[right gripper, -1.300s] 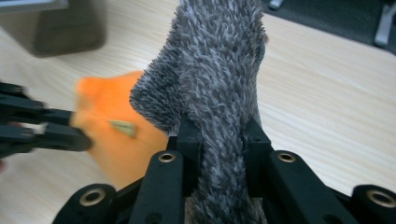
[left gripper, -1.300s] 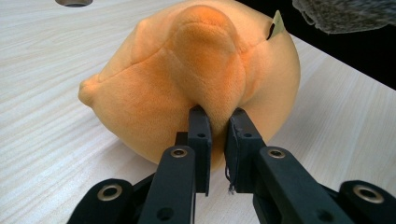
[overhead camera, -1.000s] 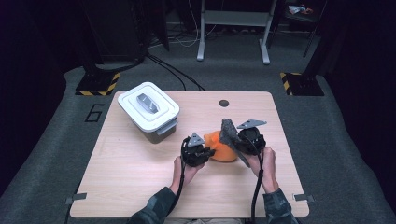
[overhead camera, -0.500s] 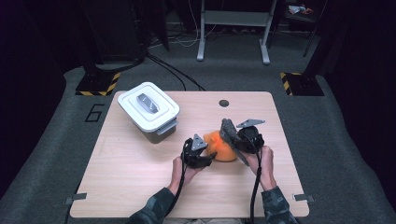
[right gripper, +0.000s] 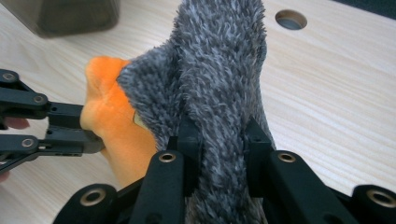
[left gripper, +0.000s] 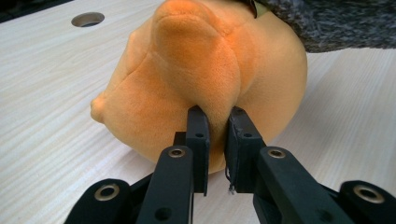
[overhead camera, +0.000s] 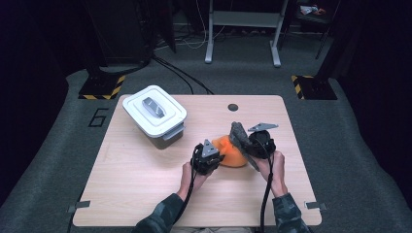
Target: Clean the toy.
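- Orange plush toy (left gripper: pixel 205 79) lies on the tabletop (overhead camera: pixel 145 184), right of centre, between our two grippers; we see it in the high view as an orange mound (overhead camera: pixel 228 151).
- Grey fuzzy cloth (right gripper: pixel 219 84) touches the toy's upper right side and stands up from it.
- Left gripper (left gripper: pixel 217 140): its fingers (left gripper: pixel 198 135) have just been closing, and now pinch a fold of the orange plush.
- Right gripper (right gripper: pixel 219 154): its fingers (right gripper: pixel 189 140) are clamped on the grey cloth, pile bulging out between them.
- In the right gripper view we see the left gripper (right gripper: pixel 88 128) biting the toy's edge.
- White lidded bin (overhead camera: pixel 154 115) sits at the tabletop's far left, well apart.
- Round cable hole (overhead camera: pixel 233 107) near the far edge.
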Available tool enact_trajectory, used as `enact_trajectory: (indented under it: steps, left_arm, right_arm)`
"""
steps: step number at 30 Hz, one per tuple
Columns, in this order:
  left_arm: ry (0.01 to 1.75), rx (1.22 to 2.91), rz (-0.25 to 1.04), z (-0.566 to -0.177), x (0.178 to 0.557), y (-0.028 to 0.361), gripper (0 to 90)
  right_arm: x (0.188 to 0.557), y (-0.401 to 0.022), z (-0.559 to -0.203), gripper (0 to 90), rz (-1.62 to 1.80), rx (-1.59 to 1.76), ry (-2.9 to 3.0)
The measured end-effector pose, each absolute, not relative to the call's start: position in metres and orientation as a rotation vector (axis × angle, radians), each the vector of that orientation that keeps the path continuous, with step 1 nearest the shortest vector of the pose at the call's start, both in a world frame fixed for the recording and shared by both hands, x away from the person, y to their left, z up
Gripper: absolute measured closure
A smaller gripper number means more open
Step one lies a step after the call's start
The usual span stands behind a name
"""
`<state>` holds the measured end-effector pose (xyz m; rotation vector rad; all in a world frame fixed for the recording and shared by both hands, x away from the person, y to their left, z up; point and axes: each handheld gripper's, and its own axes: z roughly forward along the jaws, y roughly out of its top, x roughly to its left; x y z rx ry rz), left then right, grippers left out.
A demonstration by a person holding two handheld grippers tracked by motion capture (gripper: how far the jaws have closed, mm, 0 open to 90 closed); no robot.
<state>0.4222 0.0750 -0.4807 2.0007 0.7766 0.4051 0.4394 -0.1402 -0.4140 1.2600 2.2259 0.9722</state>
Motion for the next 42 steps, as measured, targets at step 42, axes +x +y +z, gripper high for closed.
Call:
enact_trajectory:
  steps: [42]
  left_arm:
    - [0.843, 1.967, 0.32, -0.474, 0.43, 0.081, 81.7]
  right_arm:
    - [0.43, -0.145, -0.429, 74.4, 0.937, 1.263, 2.184]
